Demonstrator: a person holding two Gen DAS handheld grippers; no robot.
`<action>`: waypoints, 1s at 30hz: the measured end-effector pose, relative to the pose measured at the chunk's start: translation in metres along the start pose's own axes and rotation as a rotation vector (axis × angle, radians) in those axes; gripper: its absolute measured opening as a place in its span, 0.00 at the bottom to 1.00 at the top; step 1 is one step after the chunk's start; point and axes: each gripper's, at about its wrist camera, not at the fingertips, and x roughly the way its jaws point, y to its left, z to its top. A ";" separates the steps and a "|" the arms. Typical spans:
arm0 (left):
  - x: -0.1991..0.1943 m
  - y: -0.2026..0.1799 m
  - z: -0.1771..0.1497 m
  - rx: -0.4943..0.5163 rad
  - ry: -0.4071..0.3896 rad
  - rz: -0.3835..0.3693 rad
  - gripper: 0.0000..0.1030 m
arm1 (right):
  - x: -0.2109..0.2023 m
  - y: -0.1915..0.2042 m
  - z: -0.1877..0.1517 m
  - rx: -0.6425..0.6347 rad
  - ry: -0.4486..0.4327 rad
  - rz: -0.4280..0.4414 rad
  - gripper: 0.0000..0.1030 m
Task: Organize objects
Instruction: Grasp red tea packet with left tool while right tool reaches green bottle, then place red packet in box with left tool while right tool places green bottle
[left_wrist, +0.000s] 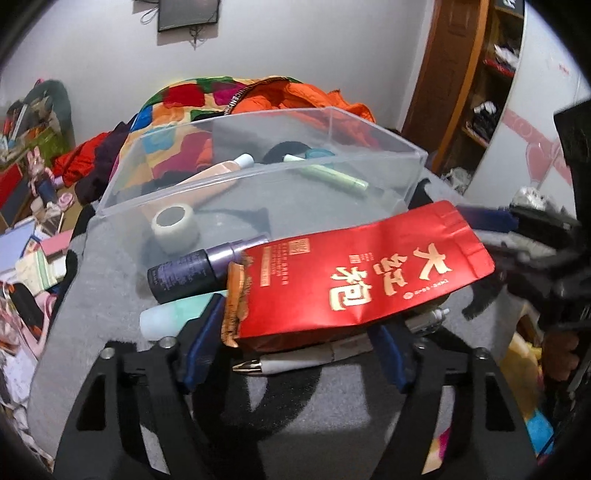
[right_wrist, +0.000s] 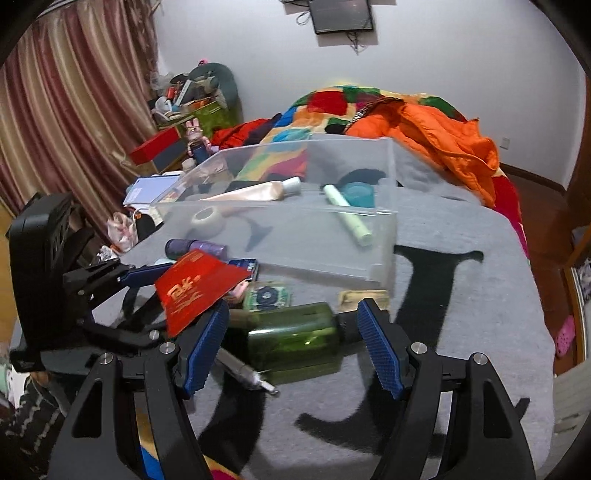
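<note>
Left gripper (left_wrist: 295, 325) over grey blanket (left_wrist: 110, 295), cluttered bedroom, white wall (right_wrist: 461, 55)

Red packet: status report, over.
Left tool shut on red packet. Right tool open, straddling green bottle. Pen lies beneath packet; clear bin ahead.

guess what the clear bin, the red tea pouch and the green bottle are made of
Clear bin: likely rigid plastic, frosted; its contents show through the walls.
Red tea pouch: probably glossy foil or coated paper; creased, with gold print.
Green bottle: translucent plastic or glass, cannot tell which; shiny highlights.
</note>
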 end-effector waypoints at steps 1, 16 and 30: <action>-0.001 0.002 0.000 -0.008 -0.002 0.002 0.61 | 0.000 0.003 0.000 -0.007 0.001 0.001 0.67; 0.001 0.018 -0.007 -0.100 0.011 -0.008 0.24 | 0.007 0.004 -0.013 -0.002 0.004 -0.096 0.76; 0.006 0.008 0.009 -0.078 -0.018 0.019 0.30 | 0.008 0.002 -0.021 0.005 -0.004 -0.092 0.50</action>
